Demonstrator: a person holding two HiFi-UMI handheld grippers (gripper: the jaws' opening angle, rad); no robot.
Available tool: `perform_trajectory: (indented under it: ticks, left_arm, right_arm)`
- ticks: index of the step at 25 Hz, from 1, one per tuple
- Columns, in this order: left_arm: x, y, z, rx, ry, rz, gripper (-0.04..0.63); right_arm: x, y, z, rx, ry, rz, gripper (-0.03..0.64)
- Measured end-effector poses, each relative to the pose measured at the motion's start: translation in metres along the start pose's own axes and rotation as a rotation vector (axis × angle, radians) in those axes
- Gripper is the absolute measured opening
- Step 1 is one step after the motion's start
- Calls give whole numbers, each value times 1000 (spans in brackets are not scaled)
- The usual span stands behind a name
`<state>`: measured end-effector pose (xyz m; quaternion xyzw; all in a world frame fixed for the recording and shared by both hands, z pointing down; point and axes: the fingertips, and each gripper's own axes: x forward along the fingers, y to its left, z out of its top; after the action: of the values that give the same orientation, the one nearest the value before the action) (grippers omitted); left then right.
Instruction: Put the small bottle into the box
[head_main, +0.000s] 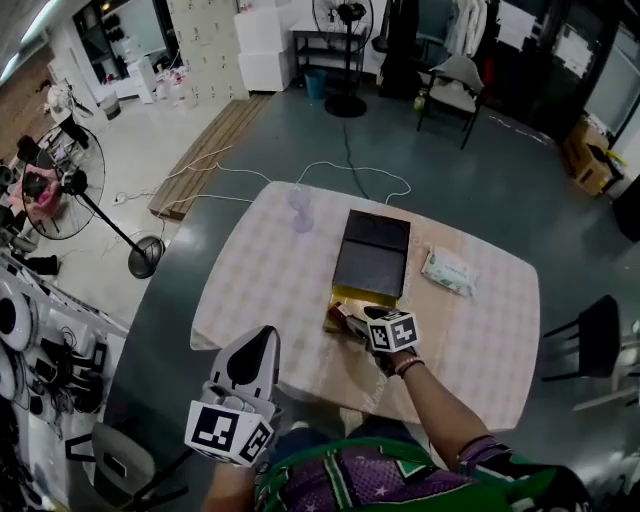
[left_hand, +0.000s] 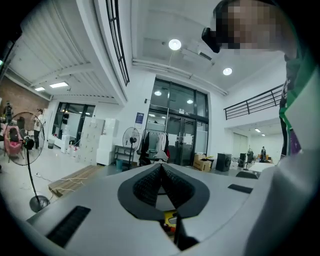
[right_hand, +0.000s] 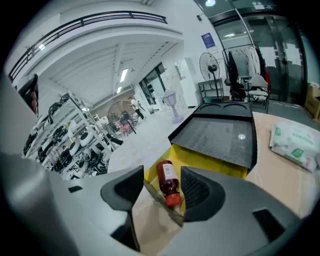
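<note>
Now lying inside the box (right_hand: 210, 162): small bottle (right_hand: 167, 182), on its side on the yellow floor, red cap toward the near end.

Seen between the jaws of the right claw (right_hand: 162, 172), spread apart low over the box's near end at the middle of the counter (head_main: 260, 280). Black lid (right_hand: 220, 135) covering the box's far part, leaving only the near yellow section open. Left claw (left_hand: 161, 167) pressed together on nothing, raised at near left, aimed out at the room. Pack of wipes (head_main: 449, 271) just right of the box.

The black lid (head_main: 372, 255) covers most of the box (head_main: 354, 295), leaving only its near end open.
</note>
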<state>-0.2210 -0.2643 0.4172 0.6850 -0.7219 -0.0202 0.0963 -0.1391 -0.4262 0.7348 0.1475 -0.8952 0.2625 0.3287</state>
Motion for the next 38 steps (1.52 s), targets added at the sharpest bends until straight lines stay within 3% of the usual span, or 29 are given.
perform_trajectory:
  ticks: [12, 20, 28, 38]
  left_arm:
    - [-17, -11, 13, 26, -20, -137, 23]
    - [-25, -12, 21, 39, -20, -214, 23]
    - [-37, -18, 30, 89, -29, -299, 23]
    - [-68, -13, 46, 143, -80, -385, 23]
  right_arm:
    - [-83, 34, 11, 31, -170, -91, 233]
    - [-148, 68, 35, 45, -351, -186, 233]
    - [-221, 120, 50, 49, -549, -225, 229]
    - [-311, 181, 59, -1, -770, -338, 224]
